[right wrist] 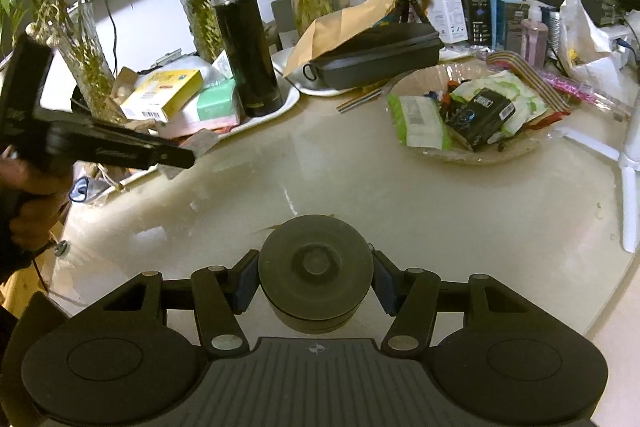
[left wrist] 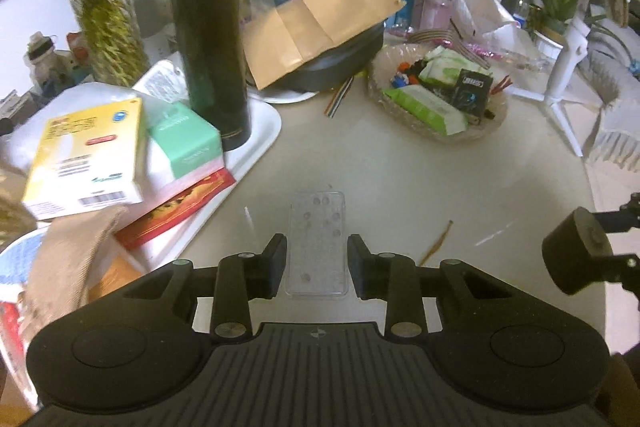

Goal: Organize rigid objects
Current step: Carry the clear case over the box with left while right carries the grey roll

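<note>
The beige table [left wrist: 400,167] is crowded along its far edge: a tall black flask [left wrist: 210,39] stands upright on a white tray [left wrist: 256,147] to my left, with a yellow box [left wrist: 86,163] and a mint-green box [left wrist: 186,139] stacked beside it on the same tray. Behind it a brown paper envelope [left wrist: 316,23] lies over a black case [left wrist: 340,59], and to the right a shallow basket [left wrist: 436,95] holds green wipe packets and a small black box. A brown sliver [left wrist: 436,243] and a pale scrap lie on the bare tabletop just right of my left gripper [left wrist: 317,261]. Between its fingers sits a clear plastic case [left wrist: 318,243], flat and see-through, so its edges are hard to trace; a thin gap shows on each side, and I cannot tell whether the pads truly press on it. The left-hand stack is blurred and cut off by the frame. My right gripper [right wrist: 315,279] is clamped on a dark round puck [right wrist: 316,267], blue pads touching both its flanks, and it hides the table beneath. Both grippers tilt down toward the table. In the right wrist view my left hand [right wrist: 28,203] wraps the handle at the frame's left edge, its gripper body reaching out over the tray's corner.
</note>
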A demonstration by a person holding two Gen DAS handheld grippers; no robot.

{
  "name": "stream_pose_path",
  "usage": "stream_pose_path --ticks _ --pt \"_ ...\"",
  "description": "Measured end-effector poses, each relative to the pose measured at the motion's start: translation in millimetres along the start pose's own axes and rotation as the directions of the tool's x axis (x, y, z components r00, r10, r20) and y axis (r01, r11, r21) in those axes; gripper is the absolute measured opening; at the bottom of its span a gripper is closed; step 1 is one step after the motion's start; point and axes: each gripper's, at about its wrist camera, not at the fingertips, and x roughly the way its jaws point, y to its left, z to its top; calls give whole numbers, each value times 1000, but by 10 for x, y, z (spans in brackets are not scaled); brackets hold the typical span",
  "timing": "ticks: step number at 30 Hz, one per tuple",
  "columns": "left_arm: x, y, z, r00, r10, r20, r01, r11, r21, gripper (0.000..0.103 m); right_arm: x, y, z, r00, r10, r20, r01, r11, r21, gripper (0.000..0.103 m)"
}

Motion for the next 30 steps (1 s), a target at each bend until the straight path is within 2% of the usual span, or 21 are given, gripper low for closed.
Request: stream_pose_path --ticks 14,19,30 --pt "-753 -24 -197 998 11 54 -8 997 -71 33 -458 274 43 999 26 18 -26 999 -26 61" --pt "-950 -56 -273 998 29 55 -25 997 -78 33 -613 371 100 999 39 21 -38 998 -57 61" --pt "-1453 -158 -484 996 17 86 -10 997 -79 33 -876 644 112 997 78 11 -77 992 -102 61"
